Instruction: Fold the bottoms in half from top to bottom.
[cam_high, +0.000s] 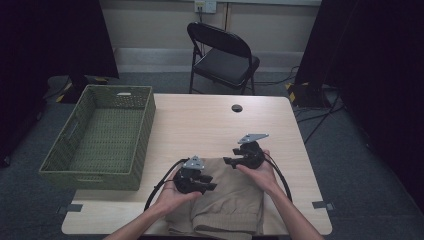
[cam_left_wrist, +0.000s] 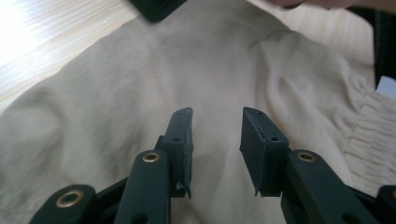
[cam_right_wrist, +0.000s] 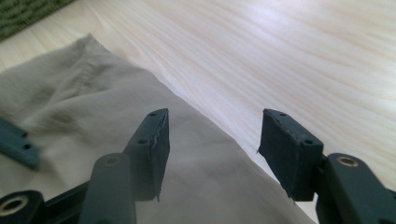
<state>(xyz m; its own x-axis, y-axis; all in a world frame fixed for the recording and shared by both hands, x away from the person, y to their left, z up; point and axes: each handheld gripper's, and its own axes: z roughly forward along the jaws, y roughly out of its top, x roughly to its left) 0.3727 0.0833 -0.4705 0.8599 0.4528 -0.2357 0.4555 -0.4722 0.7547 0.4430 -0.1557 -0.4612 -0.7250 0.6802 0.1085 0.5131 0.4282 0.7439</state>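
Left gripper (cam_left_wrist: 216, 128) is hovering over folded khaki shorts (cam_high: 227, 197), jaws narrowly parted, empty. Right gripper (cam_right_wrist: 214, 140) is hovering at shorts' edge, jaws wide.

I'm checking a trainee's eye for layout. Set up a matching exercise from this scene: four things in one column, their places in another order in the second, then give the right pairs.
Things
1. basket
2. trousers
3. chair
4. left gripper

Places
A. on the floor beyond the table's far edge
B. at the table's left edge
C. folded at the near edge of the table
D. above the trousers, jaws apart

Pairs: 1-B, 2-C, 3-A, 4-D
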